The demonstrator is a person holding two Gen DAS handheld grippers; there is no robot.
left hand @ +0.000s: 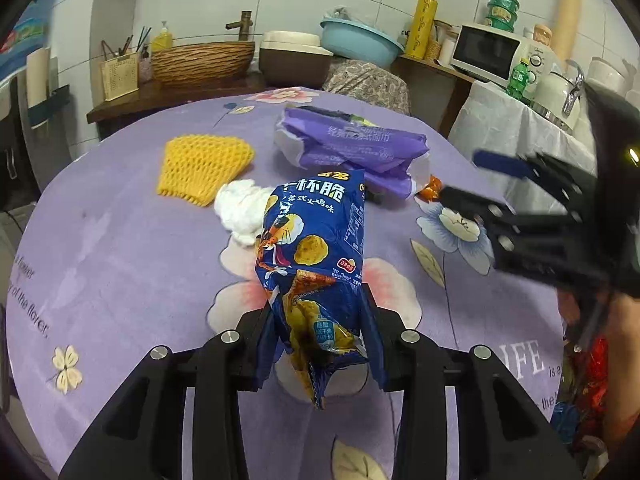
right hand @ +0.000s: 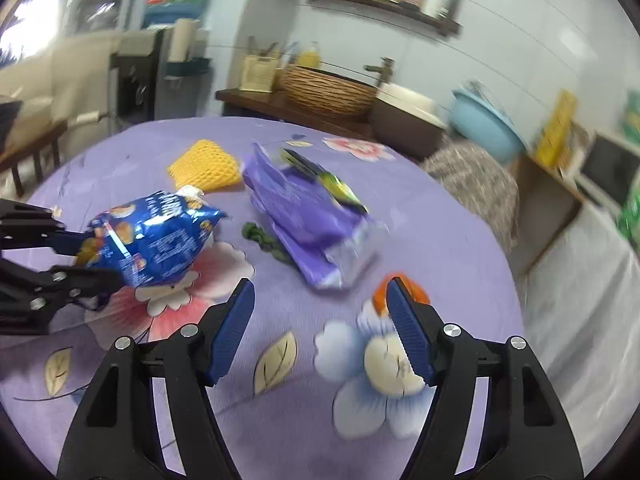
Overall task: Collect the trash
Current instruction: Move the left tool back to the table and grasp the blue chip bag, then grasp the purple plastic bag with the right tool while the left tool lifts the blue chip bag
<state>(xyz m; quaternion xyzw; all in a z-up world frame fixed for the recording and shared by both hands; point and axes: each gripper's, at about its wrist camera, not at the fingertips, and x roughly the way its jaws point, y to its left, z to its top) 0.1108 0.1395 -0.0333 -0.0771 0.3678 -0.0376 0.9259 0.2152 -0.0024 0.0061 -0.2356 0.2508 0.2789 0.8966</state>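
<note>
We've got the left claw (left hand: 320,344) clenched on the blue snack bag (left hand: 316,256), lifted off the counter (left hand: 120,260) so it can go w/ the trash. Right claw (right hand: 320,328) is spread wide & empty, orange wrapper (right hand: 418,292) just past its tip at approx 1 o'clock, prob our next pick. Purple bag (right hand: 304,216), yellow foam net (right hand: 206,170) & white tissue (left hand: 240,212) lie on at 12.

Both claws, left claw (left hand: 320,344) and right claw (right hand: 320,328), are black plastic frames with silver screws; ribbed blue pads (right hand: 408,336) line the fingers.
</note>
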